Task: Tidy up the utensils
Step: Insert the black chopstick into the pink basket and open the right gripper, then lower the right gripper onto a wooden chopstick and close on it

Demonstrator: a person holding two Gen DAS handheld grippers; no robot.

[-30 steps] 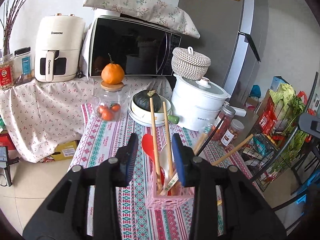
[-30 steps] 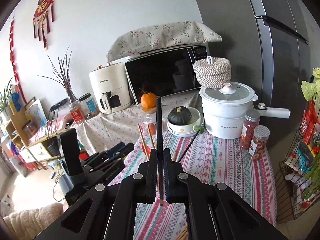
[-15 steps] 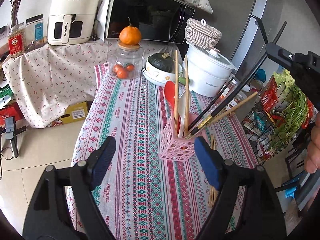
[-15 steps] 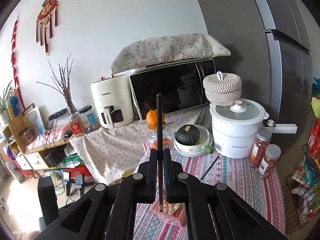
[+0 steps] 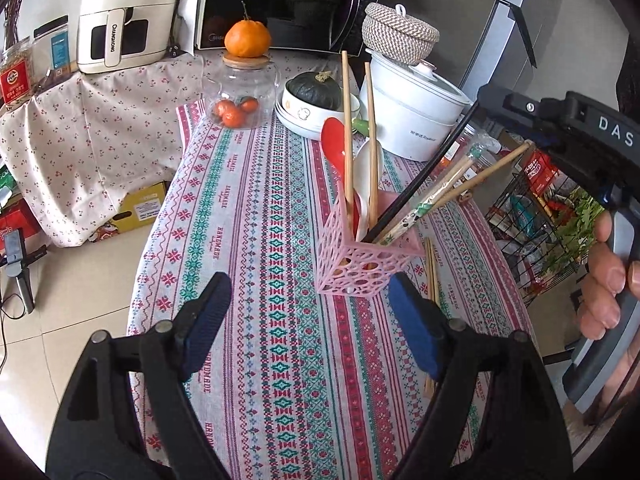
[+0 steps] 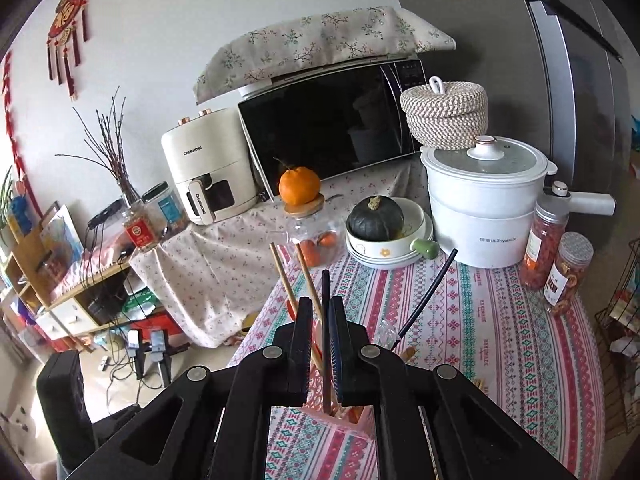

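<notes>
Chopstick (image 6: pixel 325 292) drop-off is happening right now: the right gripper (image 6: pixel 320 344) is hanging over the pink holder (image 5: pixel 360 268) and its jaws have just been opening a crack, with the dark stick between them, its lower end already going down among the other sticks and spoons. Left gripper (image 5: pixel 308 320) is sitting wide and empty, just short of the holder in the middle of the table (image 5: pixel 248 240). I'm guessing next it's backing the right one off cleanly, then going for the wooden pair (image 5: pixel 431 276) lying beside the holder.
</notes>
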